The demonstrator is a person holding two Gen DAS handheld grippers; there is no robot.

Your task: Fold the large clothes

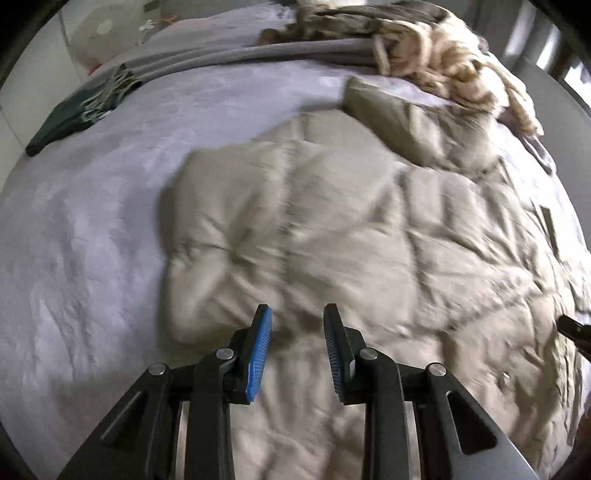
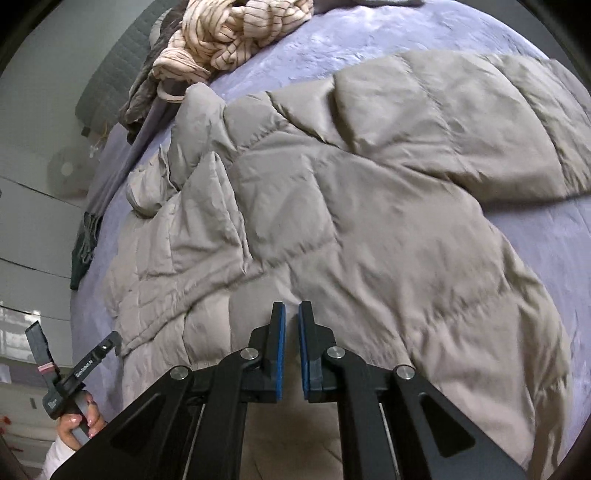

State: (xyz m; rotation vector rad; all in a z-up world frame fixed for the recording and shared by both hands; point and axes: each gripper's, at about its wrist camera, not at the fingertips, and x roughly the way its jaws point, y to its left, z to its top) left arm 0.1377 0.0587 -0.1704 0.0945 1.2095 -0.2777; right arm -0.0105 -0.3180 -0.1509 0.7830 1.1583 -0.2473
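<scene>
A large beige quilted puffer jacket (image 1: 332, 229) lies spread on a lavender bed sheet (image 1: 92, 221). It also fills the right wrist view (image 2: 351, 221), with one sleeve (image 2: 461, 125) stretched out at the upper right. My left gripper (image 1: 297, 317) is open and empty, its blue pads hovering over the jacket's near edge. My right gripper (image 2: 291, 314) has a narrow gap between its pads, with no fabric seen between them, just above the jacket's hem. The left gripper tool (image 2: 74, 373) shows in a hand at the lower left of the right wrist view.
A cream striped garment (image 2: 229, 33) is bunched at the far side of the bed, also in the left wrist view (image 1: 454, 70). A grey folded blanket (image 1: 258, 55) and a dark green fringed scarf (image 1: 74, 118) lie at the far left. A round fan (image 2: 68, 170) stands beyond the bed.
</scene>
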